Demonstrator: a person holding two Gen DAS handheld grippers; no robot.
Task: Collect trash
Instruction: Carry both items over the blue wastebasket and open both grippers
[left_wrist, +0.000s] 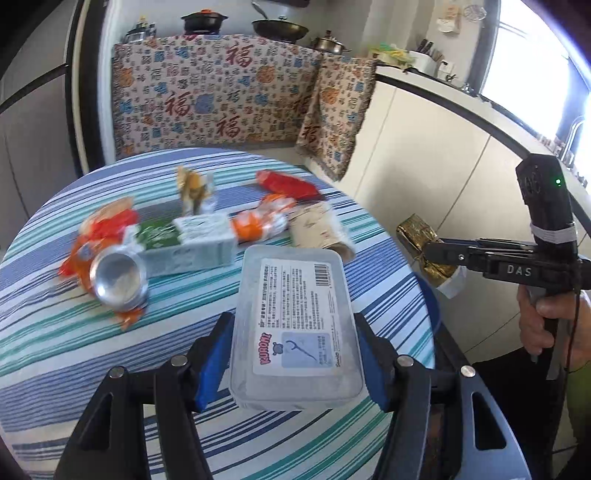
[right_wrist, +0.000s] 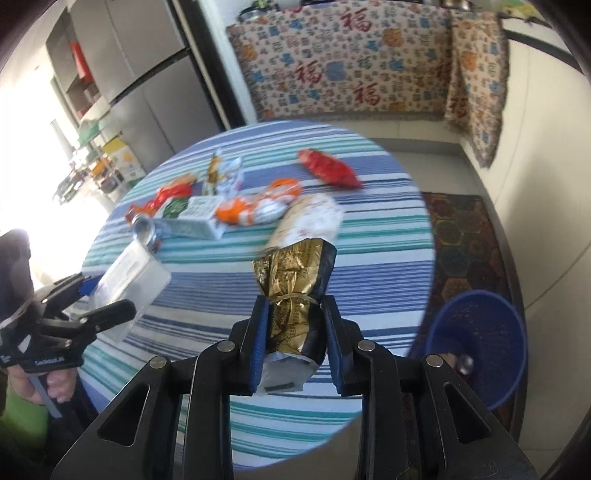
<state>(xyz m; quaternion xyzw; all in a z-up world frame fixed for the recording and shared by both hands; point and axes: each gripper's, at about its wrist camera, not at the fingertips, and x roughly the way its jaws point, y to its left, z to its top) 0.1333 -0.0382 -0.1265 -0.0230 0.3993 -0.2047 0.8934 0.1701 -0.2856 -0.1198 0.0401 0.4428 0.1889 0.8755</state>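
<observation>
Okay, your left gripper (left_wrist: 295, 354) clamps the clear plastic box (left_wrist: 293, 325) low center; your right gripper (right_wrist: 295, 343) pinches the gold foil bag (right_wrist: 295, 295) at frame center. Beyond, leftover trash (left_wrist: 192, 236) litters the striped table (left_wrist: 55, 332); blue basket (right_wrist: 480, 339) sits lower right.

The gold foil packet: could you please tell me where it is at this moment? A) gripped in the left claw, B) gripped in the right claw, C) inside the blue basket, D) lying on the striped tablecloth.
B: the gold foil packet sits clamped between the blue pads of the right claw, lifted above the table, while the left claw holds a clear plastic box.
</observation>
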